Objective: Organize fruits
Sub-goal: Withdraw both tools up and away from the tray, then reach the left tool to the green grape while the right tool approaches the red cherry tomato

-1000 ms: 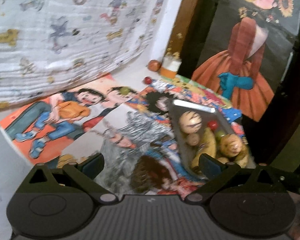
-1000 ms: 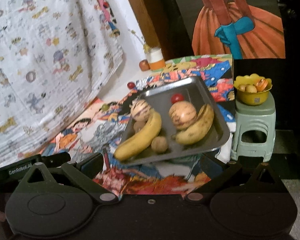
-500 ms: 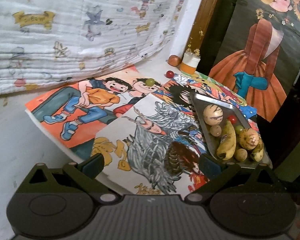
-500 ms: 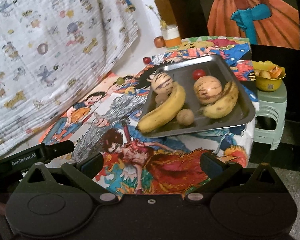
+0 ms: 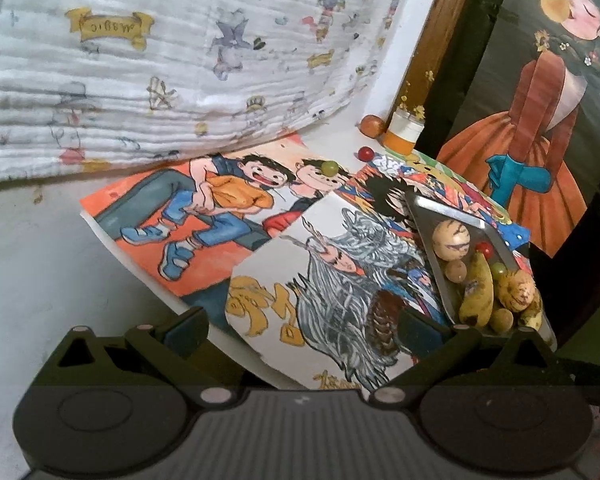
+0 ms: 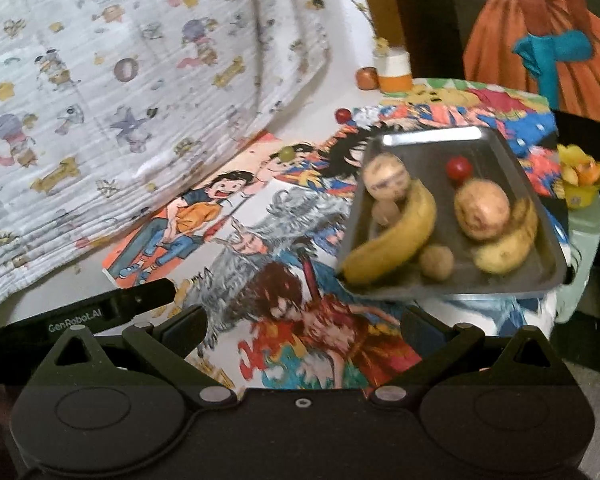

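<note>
Nearest the cameras, the left gripper (image 5: 302, 326) and the right gripper (image 6: 302, 326) both hang above the painted sheets with their jaws spread wide and nothing between them, which suits a moment of looking over the scene, not grasping. Just beyond the right gripper lies the steel tray (image 6: 540, 216), the landmark here, sitting on the colourful comic painting (image 6: 324, 344) at the near right corner of the table. Inside the tray a long banana (image 6: 396, 240) curves along its left half with a small brown round fruit (image 6: 436, 262) at its near end, and a second, more spotted banana (image 6: 508, 240) lies against the right wall beside a large mottled round fruit (image 6: 482, 210). Toward the tray's far side sit another striped round fruit (image 6: 386, 178) and a red cherry tomato (image 6: 459, 167). The gathered pile suggests the tray is the collecting place, so the loose pieces are probably what remains. Left of and beyond the tray a green grape (image 5: 331, 167) rests on the orange cartoon painting (image 5: 148, 208); beyond the tray's far left corner a red cherry tomato (image 5: 365, 153) lies on bare table, and farther still a brown-red fruit (image 5: 371, 125) sits touching or just beside an orange-and-white jar (image 5: 404, 134) at the wall. Right of the tray, well apart on a green stool (image 6: 588, 216), stands a yellow bowl (image 6: 580, 196) of peels. A cartoon-print blanket (image 5: 180, 60) hangs behind it all.
</note>
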Tool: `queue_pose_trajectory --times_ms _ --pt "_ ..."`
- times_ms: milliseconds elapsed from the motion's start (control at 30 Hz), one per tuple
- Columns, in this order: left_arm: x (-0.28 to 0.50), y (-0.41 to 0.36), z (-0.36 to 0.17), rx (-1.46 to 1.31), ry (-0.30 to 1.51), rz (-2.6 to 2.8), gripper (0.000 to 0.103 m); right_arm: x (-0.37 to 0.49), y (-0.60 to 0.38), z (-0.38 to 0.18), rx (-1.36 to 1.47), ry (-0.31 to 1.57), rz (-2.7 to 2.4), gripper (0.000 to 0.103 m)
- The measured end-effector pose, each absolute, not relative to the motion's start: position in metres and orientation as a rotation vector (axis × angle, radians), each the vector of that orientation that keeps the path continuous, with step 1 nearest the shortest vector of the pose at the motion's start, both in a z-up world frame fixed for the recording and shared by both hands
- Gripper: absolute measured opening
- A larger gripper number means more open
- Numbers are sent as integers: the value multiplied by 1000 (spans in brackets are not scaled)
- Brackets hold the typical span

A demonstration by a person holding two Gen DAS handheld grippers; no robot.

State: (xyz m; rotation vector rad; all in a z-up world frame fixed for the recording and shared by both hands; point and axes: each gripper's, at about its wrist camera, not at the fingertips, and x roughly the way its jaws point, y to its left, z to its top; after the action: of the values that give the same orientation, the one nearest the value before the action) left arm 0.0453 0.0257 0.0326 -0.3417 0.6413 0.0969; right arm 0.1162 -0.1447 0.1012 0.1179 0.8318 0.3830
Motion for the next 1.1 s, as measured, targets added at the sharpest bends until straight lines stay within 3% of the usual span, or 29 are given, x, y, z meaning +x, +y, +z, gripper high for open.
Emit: queue_pose_trajectory --times_ms 267,533,667,900,1100 --pt "68 34 53 -257 612 91 102 170 -127 145 116 848 465 102" --pt "120 45 81 -215 566 59 102 288 -105 202 260 1028 462 102" --pt "162 45 90 -239 549 59 102 345 -86 216 168 986 442 102" --pt "235 41 65 -307 576 52 102 440 -75 190 16 950 598 102" --pt "283 40 31 -381 570 64 102 511 -84 140 94 1008 677 102"
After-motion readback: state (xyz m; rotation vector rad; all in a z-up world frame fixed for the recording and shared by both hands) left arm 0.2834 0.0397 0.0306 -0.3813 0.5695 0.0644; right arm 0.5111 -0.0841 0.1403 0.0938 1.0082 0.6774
